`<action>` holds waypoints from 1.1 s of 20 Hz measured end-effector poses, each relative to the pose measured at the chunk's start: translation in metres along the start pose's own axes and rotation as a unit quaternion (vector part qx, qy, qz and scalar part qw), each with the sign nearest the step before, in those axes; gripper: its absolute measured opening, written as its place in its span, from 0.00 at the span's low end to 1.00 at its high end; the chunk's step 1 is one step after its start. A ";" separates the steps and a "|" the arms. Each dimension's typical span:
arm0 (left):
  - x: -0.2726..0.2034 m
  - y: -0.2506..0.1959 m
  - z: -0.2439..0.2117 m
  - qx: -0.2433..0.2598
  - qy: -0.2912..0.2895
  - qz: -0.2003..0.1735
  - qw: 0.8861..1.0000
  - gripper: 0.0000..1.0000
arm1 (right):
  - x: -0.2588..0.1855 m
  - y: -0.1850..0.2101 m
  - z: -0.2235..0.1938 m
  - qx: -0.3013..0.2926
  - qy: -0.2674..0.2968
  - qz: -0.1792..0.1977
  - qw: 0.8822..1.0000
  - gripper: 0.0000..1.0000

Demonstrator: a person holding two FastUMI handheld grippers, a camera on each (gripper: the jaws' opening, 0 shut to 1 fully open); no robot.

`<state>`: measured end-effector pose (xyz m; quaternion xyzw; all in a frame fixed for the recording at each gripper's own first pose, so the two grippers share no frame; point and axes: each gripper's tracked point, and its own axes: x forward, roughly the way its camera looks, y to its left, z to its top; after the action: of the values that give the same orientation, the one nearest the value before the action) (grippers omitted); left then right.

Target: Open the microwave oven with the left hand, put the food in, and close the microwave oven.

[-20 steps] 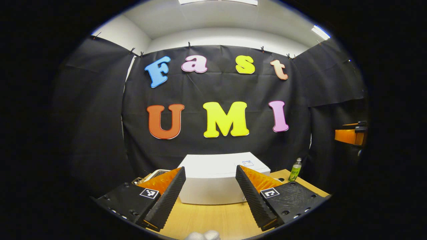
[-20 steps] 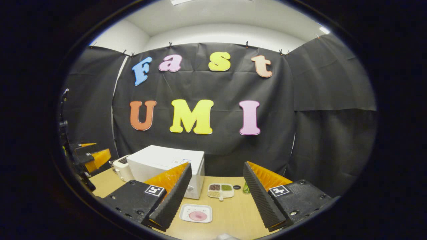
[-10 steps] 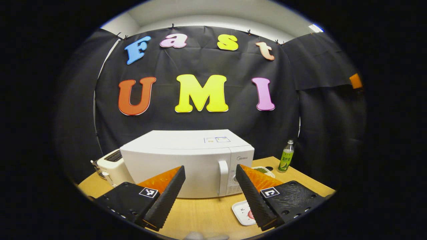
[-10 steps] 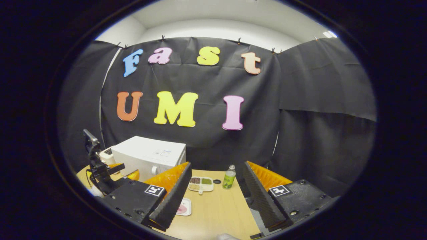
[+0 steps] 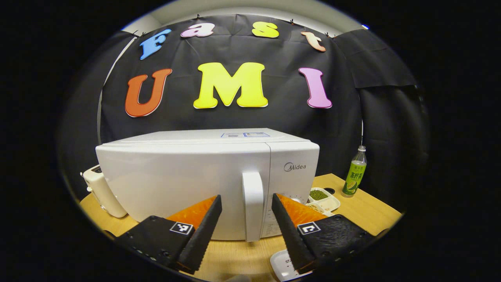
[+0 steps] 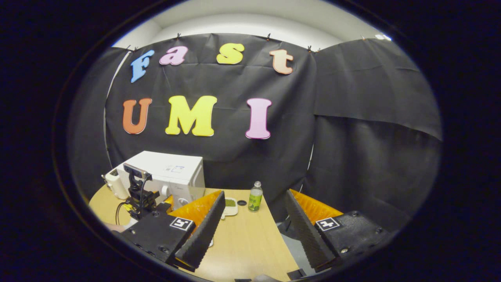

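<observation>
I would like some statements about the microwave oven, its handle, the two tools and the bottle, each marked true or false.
1. The microwave oven has its door closed. True.
2. The left tool is shut on the door handle. False: its fingers are spread apart, one on each side of the handle, not pressing on it.
3. A green-labelled bottle stands upright on the table, to the right of the oven. True.
4. The right tool holds the bottle. False: it is open and holds nothing.
5. The toaster sits on top of the oven. False: it stands on the table beside it.
</observation>
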<state>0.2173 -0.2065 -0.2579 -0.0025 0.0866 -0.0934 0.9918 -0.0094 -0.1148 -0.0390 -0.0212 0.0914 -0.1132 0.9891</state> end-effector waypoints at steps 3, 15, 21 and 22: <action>0.006 0.000 -0.003 0.016 -0.002 0.016 1.000 0.50 | -0.001 -0.004 -0.001 -0.010 0.002 -0.005 1.000 0.99; -0.005 -0.007 -0.006 0.012 0.012 -0.025 1.000 0.09 | -0.005 0.019 -0.003 -0.007 0.007 0.016 1.000 0.99; -0.071 0.003 -0.019 0.013 0.018 -0.050 0.999 0.08 | -0.005 0.047 0.002 -0.020 0.001 0.043 0.999 0.99; -0.082 0.005 -0.022 0.011 0.023 -0.056 0.998 0.10 | -0.003 0.055 0.001 -0.020 0.002 0.052 0.998 0.99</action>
<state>0.1349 -0.1859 -0.2655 0.0054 0.1079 -0.1502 0.9827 -0.0002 -0.0606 -0.0405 -0.0356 0.0964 -0.0596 0.9929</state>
